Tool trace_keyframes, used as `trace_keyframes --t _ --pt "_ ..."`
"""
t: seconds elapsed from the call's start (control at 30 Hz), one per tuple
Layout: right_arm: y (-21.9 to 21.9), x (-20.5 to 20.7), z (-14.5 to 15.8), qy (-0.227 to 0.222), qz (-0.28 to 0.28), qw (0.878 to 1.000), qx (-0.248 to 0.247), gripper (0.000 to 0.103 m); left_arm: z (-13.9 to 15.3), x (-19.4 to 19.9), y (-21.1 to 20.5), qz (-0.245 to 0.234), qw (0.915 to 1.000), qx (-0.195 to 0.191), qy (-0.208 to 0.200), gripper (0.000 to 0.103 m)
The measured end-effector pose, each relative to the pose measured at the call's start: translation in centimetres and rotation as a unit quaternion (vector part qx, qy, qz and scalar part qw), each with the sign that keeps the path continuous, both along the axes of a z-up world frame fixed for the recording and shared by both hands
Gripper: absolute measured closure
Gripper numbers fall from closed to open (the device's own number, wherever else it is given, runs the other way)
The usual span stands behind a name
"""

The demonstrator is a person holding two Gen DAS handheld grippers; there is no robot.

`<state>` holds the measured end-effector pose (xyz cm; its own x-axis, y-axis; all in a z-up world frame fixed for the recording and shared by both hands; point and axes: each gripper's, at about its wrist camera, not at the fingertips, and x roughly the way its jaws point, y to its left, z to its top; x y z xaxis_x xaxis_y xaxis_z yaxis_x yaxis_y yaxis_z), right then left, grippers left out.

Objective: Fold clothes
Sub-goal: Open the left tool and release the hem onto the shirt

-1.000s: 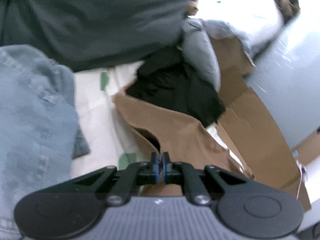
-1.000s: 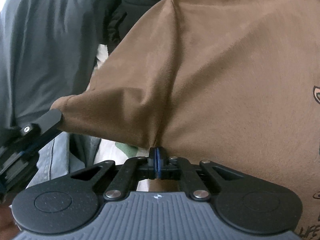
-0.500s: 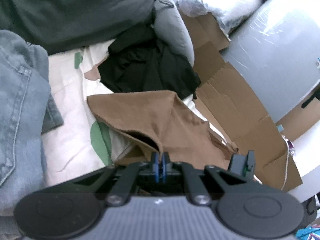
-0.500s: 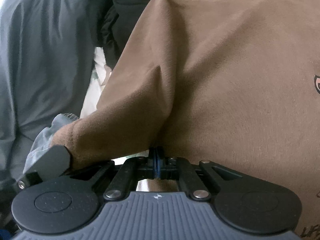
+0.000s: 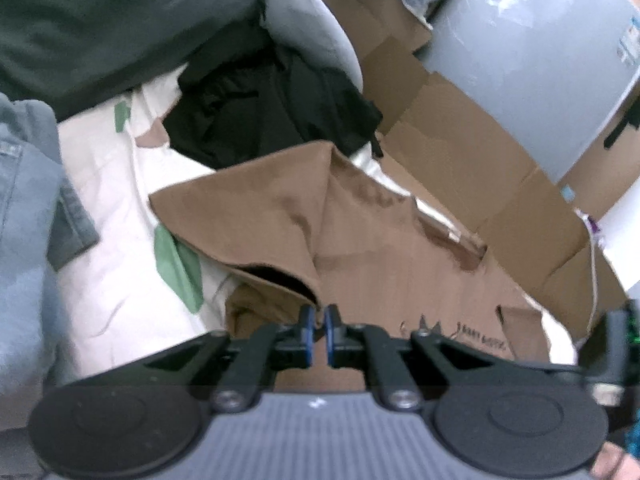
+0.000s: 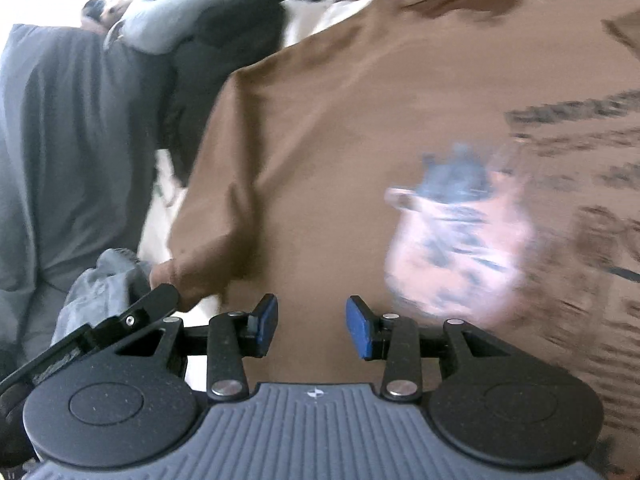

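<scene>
**Right gripper let go of brown tee, left one kept its pinch**

Largest thing was the white bed sheet with green leaf patches [image 5: 112,216], clothes heaped on it. One brown cotton T-shirt with a printed graphic [image 5: 360,248] lay spread near-centre on the sheet, graphic side up in the right wrist view, one sleeve flap doubled over at the left. Other clothes counted: one dark green garment [image 5: 100,28] far left, one black crumpled garment [image 5: 272,116] beyond the tee, one light blue denim piece [image 5: 24,216] at the left edge, one grey padded item [image 5: 312,36] far. Flattened brown cardboard [image 5: 480,152] ran down the right side.

Change: half a second ago both tongs pinched brown fabric. Now the right gripper [image 6: 312,324] had its blue pads spread wide, nothing between them, tee lying slack just beyond. The left gripper [image 5: 319,330] remained nearly pressed together on the tee's near hem, fabric between the pads.

Meaning, as a guess: the tee had been set down and one hold dropped; whether it was a finished fold or just laying-out, unclear. Two grippers total.
</scene>
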<state>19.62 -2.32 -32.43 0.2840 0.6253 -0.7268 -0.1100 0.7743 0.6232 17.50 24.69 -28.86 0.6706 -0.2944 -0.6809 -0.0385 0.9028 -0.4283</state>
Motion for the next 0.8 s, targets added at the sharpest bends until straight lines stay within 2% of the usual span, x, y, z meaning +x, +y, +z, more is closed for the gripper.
trace_keyframes --t 0.1,0.2,0.23,0.33,0.5,0.63,0.67,0.73,0.8 --pt "-1.6 -0.5 0.0 0.003 -0.004 1.0 -0.014 0.058 -0.1 -0.5 0.2 0.0 1.0 0.007 0.007 0.091" --pt "-2.4 -1.0 -0.4 0.009 -0.01 1.0 -0.02 0.058 -0.2 -1.1 0.5 0.001 0.9998 0.014 0.015 0.065" --pt "-2.6 -1.1 -0.6 0.014 -0.013 1.0 -0.02 0.058 -0.2 -1.2 0.5 0.001 0.9997 0.016 0.017 0.06" --pt "-3.3 -1.4 -0.8 0.029 -0.026 0.999 -0.007 0.058 -0.3 -1.8 0.8 0.001 0.9994 0.023 0.024 0.06" --pt "-2.9 -2.0 -0.4 0.027 -0.026 0.999 -0.001 0.058 -0.5 -2.7 1.1 0.002 0.9988 0.034 0.036 0.061" --pt "-2.8 -2.3 -0.3 0.023 -0.025 0.999 0.001 0.058 0.1 -1.8 2.0 0.024 0.9984 0.044 0.026 0.061" --pt "-2.8 -2.4 -0.2 0.023 -0.025 0.999 0.0 0.058 0.3 -1.5 2.3 0.03 0.9982 0.046 0.022 0.062" --pt "-2.7 -2.4 -0.1 0.021 -0.022 1.0 -0.003 0.058 0.4 -0.5 2.4 0.043 0.9973 0.056 0.017 0.075" --pt "-2.6 -2.4 0.0 0.019 -0.021 1.0 -0.003 0.058 0.3 0.7 2.2 0.058 0.9961 0.066 0.013 0.076"
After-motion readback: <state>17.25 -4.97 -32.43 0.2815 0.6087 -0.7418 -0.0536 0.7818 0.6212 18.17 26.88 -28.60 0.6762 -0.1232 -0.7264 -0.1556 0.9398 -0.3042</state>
